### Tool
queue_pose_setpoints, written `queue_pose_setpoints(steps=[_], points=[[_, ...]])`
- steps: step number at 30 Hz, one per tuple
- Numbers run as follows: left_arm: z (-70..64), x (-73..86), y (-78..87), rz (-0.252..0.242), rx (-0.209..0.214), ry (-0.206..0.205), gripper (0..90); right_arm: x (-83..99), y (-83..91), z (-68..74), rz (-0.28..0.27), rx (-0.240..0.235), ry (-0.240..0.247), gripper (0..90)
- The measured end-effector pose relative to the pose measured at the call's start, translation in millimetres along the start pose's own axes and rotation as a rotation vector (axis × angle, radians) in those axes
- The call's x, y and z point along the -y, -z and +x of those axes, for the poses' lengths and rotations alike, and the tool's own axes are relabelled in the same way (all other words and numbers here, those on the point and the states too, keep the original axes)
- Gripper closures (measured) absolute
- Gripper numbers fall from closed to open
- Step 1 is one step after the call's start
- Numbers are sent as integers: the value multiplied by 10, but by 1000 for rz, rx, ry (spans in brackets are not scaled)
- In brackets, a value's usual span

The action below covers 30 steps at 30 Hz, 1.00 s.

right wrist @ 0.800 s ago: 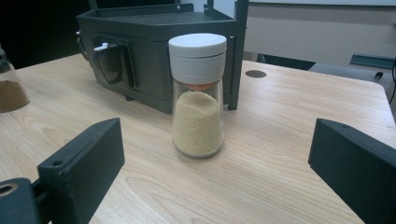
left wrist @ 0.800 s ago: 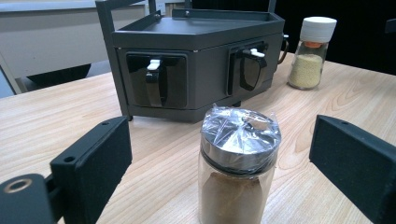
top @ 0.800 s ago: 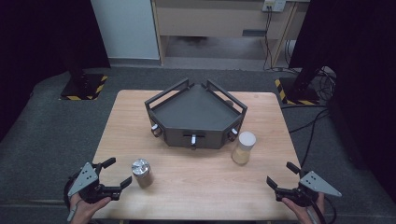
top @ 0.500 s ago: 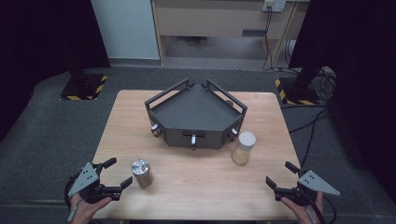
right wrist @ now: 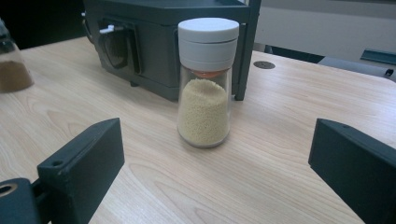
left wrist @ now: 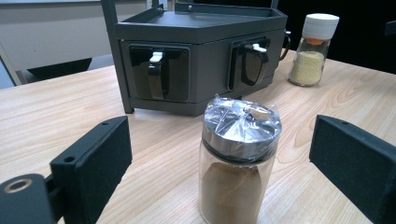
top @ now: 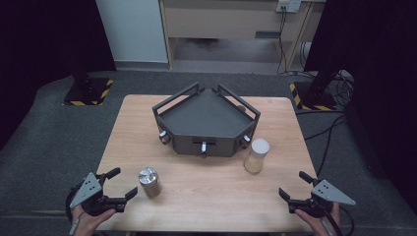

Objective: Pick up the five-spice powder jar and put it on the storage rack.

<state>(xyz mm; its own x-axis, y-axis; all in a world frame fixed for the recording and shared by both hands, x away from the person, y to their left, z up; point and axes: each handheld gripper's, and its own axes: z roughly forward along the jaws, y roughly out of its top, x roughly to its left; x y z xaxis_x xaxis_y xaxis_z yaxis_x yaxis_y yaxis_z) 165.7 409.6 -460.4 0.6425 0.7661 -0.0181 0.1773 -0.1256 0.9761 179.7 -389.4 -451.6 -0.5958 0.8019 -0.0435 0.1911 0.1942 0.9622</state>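
Note:
A glass jar of brown powder with a foil-wrapped silver lid point(top: 149, 182) stands at the front left of the wooden table point(top: 206, 196). My left gripper point(top: 123, 183) is open just left of it, and in the left gripper view the jar point(left wrist: 238, 163) stands between and slightly beyond the two black jaws, untouched. A white-capped jar of pale yellow grains point(top: 257, 155) stands at the right. My right gripper point(top: 294, 185) is open in front of it, a short way off; its view shows the jar point(right wrist: 205, 88) upright ahead of the spread jaws.
A dark grey angular rack with a tray top and hooks on its front faces point(top: 204, 120) sits at the table's middle back, just behind both jars. Grey carpet surrounds the table, with cables on the floor to the right point(top: 334, 128).

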Motion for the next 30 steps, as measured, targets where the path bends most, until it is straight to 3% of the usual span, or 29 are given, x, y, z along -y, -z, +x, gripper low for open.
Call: queue_pose_setpoints(steps=[2,4,9,14,18,23,30], points=[[15,-4,26,3,2,16,46,1,7,6,-2,2,-1,41],[9,-49,65,25,-7,-1,44,0,7,2,3,4,0,41],[33,-141,172,55,4,3,39,3,1,-14,4,-6,-5,39],[64,-375,201,136,25,-37,34,4,-4,-19,6,-8,-6,39],[73,-596,171,189,36,-88,30,10,-5,-21,5,-8,-12,39],[105,-782,87,218,72,-115,30,17,1,-25,1,-9,-15,40],[200,-914,-115,250,134,-134,31,17,-2,-28,1,-13,-13,43]])
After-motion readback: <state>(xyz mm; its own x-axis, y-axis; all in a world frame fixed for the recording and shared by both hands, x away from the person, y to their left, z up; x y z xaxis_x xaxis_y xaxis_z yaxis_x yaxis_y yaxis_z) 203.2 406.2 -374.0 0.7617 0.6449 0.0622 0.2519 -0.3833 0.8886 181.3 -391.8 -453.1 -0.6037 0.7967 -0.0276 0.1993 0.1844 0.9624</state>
